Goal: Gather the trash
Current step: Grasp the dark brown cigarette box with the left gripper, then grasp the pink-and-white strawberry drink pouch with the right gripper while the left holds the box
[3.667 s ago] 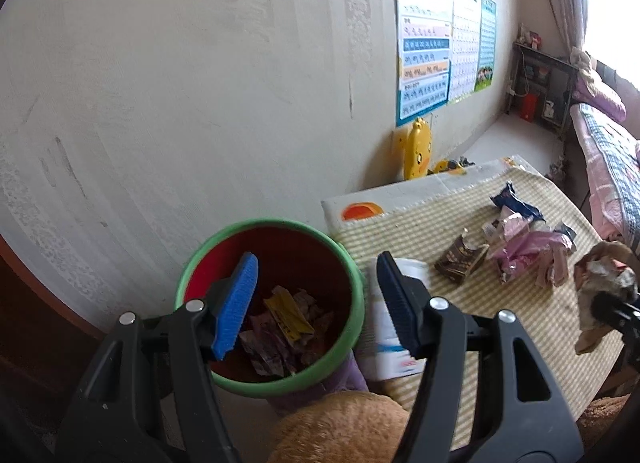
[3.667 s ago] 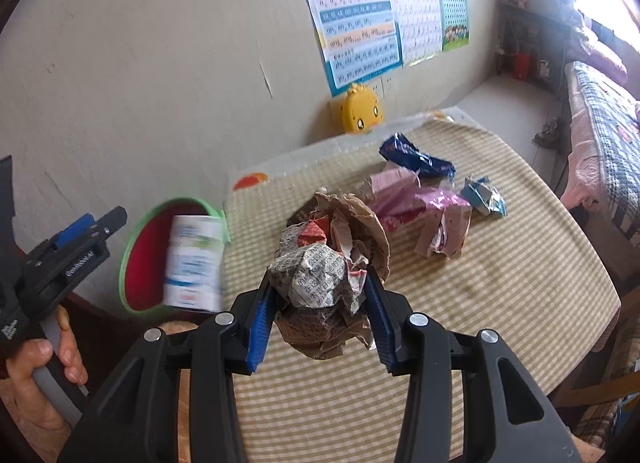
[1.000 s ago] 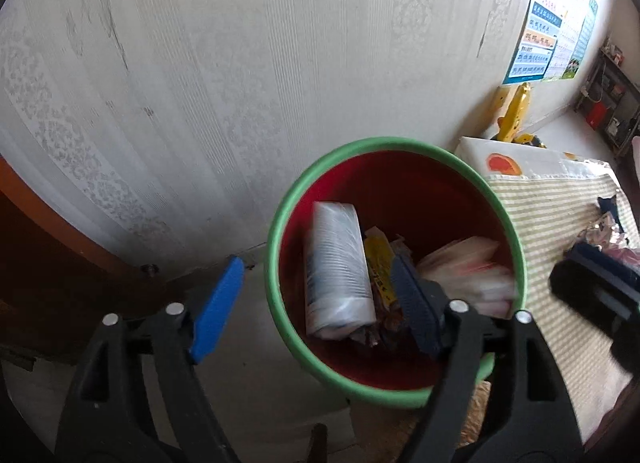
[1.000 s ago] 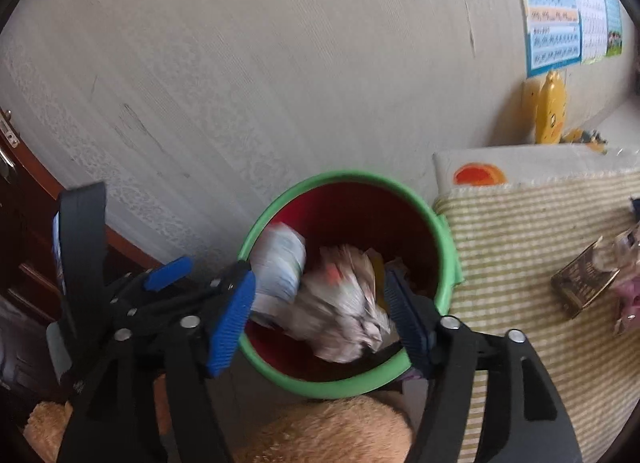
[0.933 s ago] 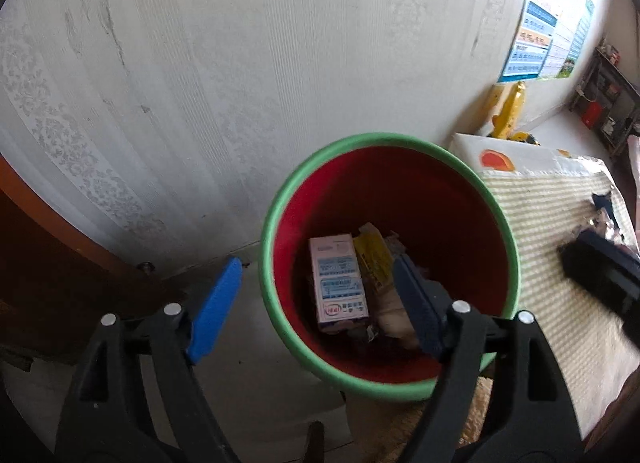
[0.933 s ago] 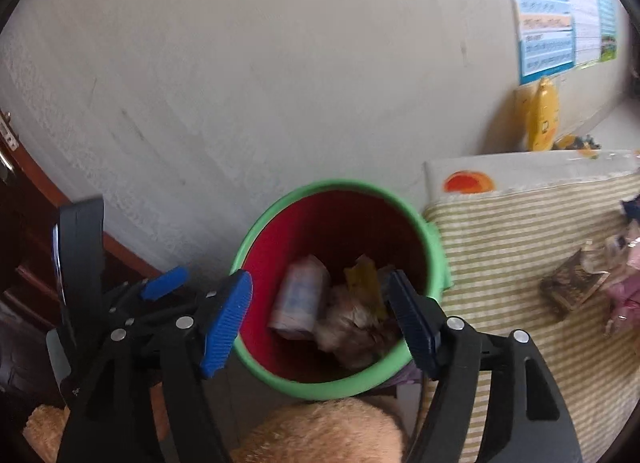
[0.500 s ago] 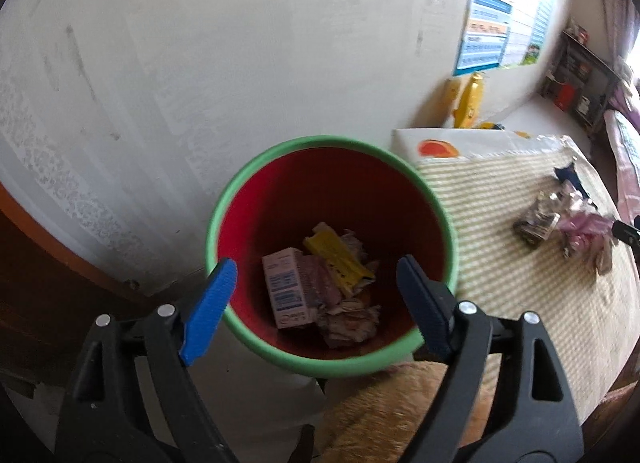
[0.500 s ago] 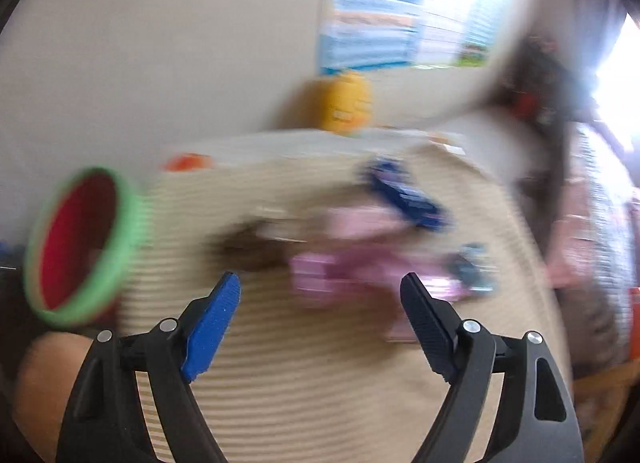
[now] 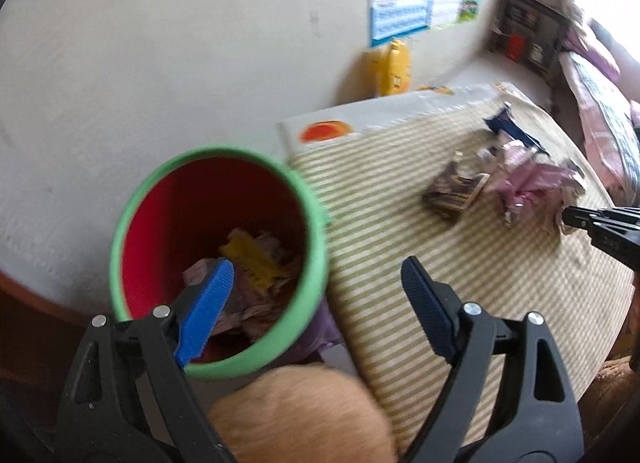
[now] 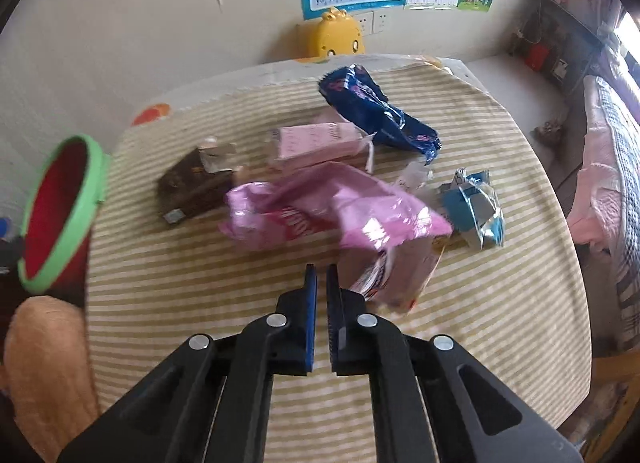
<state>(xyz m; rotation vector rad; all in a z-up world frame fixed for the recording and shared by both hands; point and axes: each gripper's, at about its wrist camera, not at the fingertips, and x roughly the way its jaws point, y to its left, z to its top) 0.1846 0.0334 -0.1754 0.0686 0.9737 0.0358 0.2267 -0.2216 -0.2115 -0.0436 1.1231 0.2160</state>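
My left gripper (image 9: 316, 267) is open and holds nothing. It hangs over the near rim of the green bin with the red inside (image 9: 216, 367), beside the table's left edge. Dropped trash (image 9: 252, 259) lies in the bin's bottom. My right gripper (image 10: 321, 269) is shut with nothing between its pads, low over the striped cloth (image 10: 200, 283). Just beyond its tips lie a pink bag (image 10: 340, 207) and a crumpled pinkish wrapper (image 10: 400, 279). Farther back lie a pink box (image 10: 316, 143), a dark blue wrapper (image 10: 372, 111), a brown packet (image 10: 192, 183) and a light blue wrapper (image 10: 476, 215).
A yellow duck toy (image 10: 334, 39) stands against the wall behind the table, under posters. A tan furry thing (image 9: 304, 415) sits below the bin at the table's near left. A bed (image 10: 608, 143) runs along the right.
Both grippers have swung right, away from the bin toward the table. The right gripper, open half a second ago, has shut empty in front of the wrapper pile.
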